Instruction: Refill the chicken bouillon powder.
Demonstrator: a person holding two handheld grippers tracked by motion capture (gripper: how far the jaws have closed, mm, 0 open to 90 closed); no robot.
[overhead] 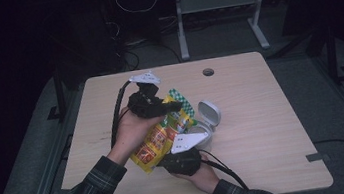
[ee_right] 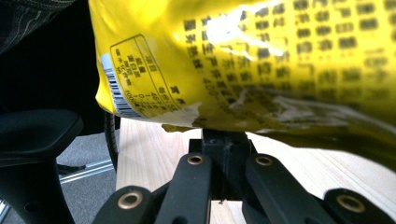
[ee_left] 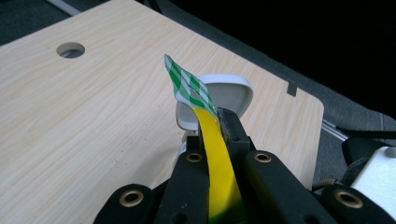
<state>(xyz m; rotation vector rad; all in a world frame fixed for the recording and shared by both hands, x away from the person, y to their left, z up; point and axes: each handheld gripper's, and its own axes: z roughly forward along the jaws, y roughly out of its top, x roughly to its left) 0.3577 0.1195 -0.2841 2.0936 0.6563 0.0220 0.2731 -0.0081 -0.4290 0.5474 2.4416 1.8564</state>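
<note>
A yellow snack bag (overhead: 158, 141) with red print and a green-and-white checked top edge hangs above the wooden table (overhead: 263, 115), stretched between both grippers. My left gripper (overhead: 175, 106) is shut on the bag's top; in the left gripper view the jaws (ee_left: 219, 119) pinch the yellow film (ee_left: 215, 158) just below the checked strip (ee_left: 189, 86). My right gripper (overhead: 166, 162) is shut on the bag's lower edge. The right gripper view has its jaws (ee_right: 226, 137) clamped on the seam, with the bag's printed back (ee_right: 280, 60) above them.
A white round container (overhead: 204, 125) with its hinged lid (overhead: 209, 112) open stands on the table just right of the bag; it also shows behind the left jaws (ee_left: 229, 91). A cable hole (overhead: 208, 72) sits near the far edge. A black chair (ee_right: 37, 135) is off the table's near side.
</note>
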